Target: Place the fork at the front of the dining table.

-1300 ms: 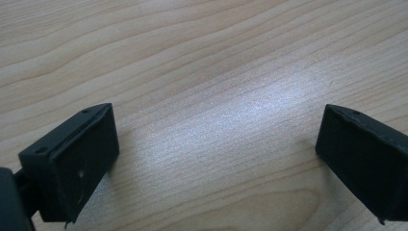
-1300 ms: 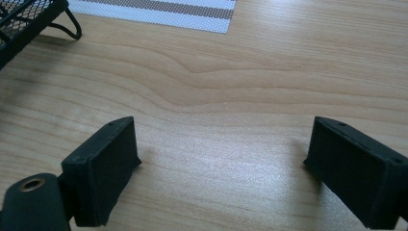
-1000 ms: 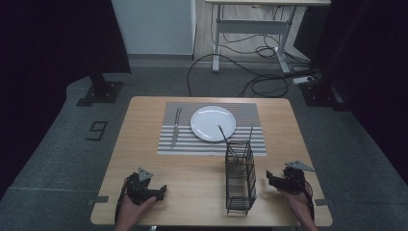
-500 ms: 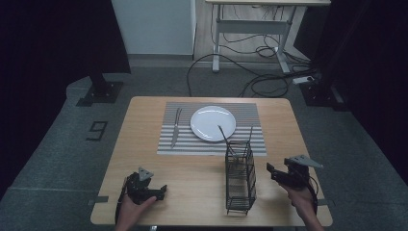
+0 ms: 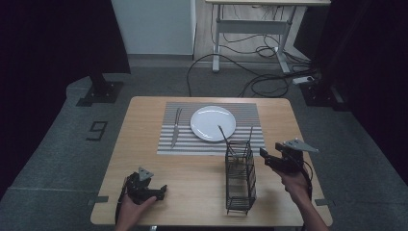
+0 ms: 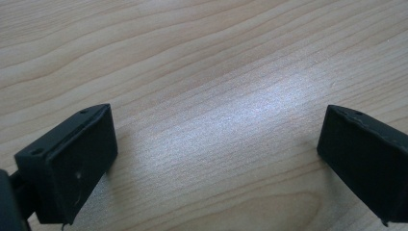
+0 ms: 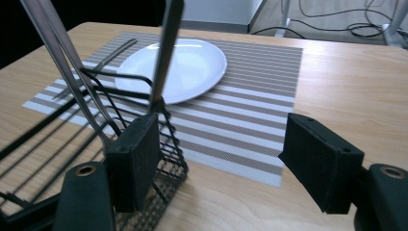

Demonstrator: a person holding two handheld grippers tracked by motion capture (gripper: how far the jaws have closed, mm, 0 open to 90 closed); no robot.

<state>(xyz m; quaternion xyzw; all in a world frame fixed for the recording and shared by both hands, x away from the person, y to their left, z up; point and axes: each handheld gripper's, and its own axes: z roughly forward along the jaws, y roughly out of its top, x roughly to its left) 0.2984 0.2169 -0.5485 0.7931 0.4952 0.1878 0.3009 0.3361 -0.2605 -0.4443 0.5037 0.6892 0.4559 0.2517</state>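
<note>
Left gripper (image 5: pixel 161 188) is resting near the table's (image 5: pixel 144 110) front left corner, jaws spread over bare wood. Right gripper (image 5: pixel 267 157) is hovering near the right edge just beside the wire caddy (image 5: pixel 239 176), jaws spread, gripping nothing. Caddy is holding utensils (image 7: pixel 163 53). Plate (image 5: pixel 213 123) and fork (image 5: pixel 176 127) are lying on the striped placemat (image 5: pixel 248 115) toward the far edge.

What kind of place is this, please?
Probably a lab or studio staged as a dining spot: a wooden table with striped placemat and plate, dark curtains, floor cables.
</note>
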